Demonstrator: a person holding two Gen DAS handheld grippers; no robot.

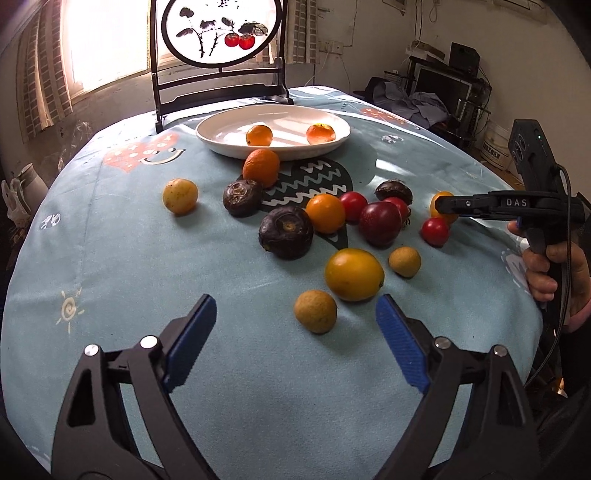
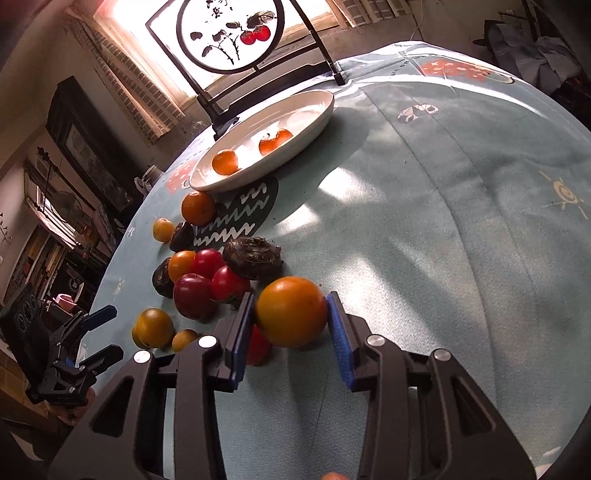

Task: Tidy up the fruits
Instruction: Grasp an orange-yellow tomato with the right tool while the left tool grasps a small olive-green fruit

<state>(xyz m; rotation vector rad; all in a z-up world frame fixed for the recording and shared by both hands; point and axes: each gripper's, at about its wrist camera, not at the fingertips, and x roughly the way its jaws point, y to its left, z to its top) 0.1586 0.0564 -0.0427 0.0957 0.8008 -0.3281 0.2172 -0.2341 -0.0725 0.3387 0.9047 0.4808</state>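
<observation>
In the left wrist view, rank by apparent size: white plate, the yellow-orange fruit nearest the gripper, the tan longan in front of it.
1. white plate
2. yellow-orange fruit
3. tan longan
The plate is farthest yet looks biggest, so its rank holds.

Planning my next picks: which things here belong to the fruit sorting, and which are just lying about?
Job:
- white oval plate holding two orange fruits
- loose round fruits on the blue cloth
- orange round fruit pressed between the right gripper jaws
- open left gripper

Lying about:
- black-framed round painted screen
- wall clutter
</observation>
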